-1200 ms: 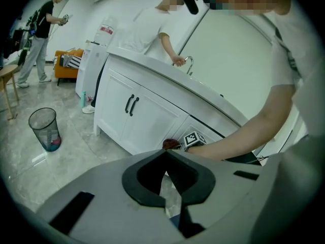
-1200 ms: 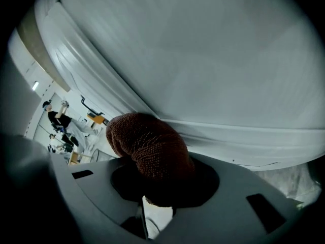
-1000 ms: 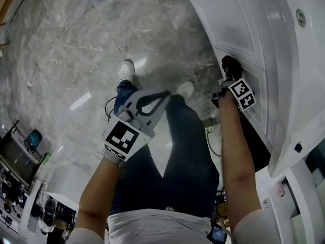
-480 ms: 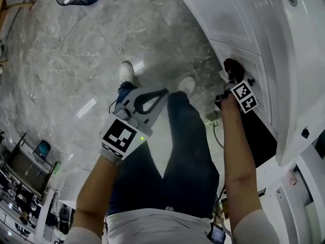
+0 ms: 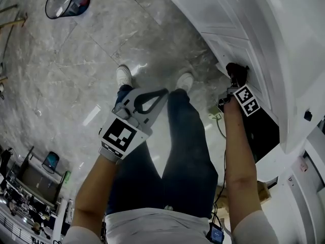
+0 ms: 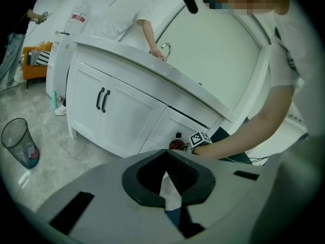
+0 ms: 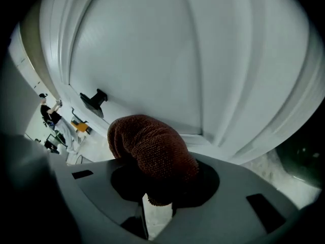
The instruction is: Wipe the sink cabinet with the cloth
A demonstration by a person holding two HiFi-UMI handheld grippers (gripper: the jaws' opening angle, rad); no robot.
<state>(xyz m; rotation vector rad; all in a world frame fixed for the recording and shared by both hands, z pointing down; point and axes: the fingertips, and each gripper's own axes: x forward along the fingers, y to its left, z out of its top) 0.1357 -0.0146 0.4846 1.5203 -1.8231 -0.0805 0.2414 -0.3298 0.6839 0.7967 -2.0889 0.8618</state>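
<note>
In the head view one wire bin (image 5: 49, 6) stands far off on the grey stone floor (image 5: 76, 60), with something blue and red inside that is too small to name. The floor between the bin and the person's two white shoes (image 5: 123, 76) lies open. The white sink cabinet (image 5: 238, 19) fills the right edge. There the right gripper (image 5: 236, 81) holds the one dark cloth (image 5: 236, 70) up against a lower door panel, close to the panel's moulded edge. The left gripper (image 5: 162, 93) hangs over the person's left thigh, well apart from the cabinet.

In the left gripper view the left gripper (image 6: 169, 205) has its jaws closed together with nothing between them. Beyond them the sink cabinet (image 6: 127, 121) shows two black bar handles (image 6: 102, 99), and the bin (image 6: 15, 141) stands at the left with a dark red-blue lump at its bottom.

In the right gripper view the right gripper (image 7: 157, 202) is clamped on the reddish-brown knit cloth (image 7: 152, 151). The cloth bulges above the jaws at the lower rim of the sink cabinet (image 7: 152, 50) panel, and one black knob (image 7: 94, 98) sits up to its left.
</note>
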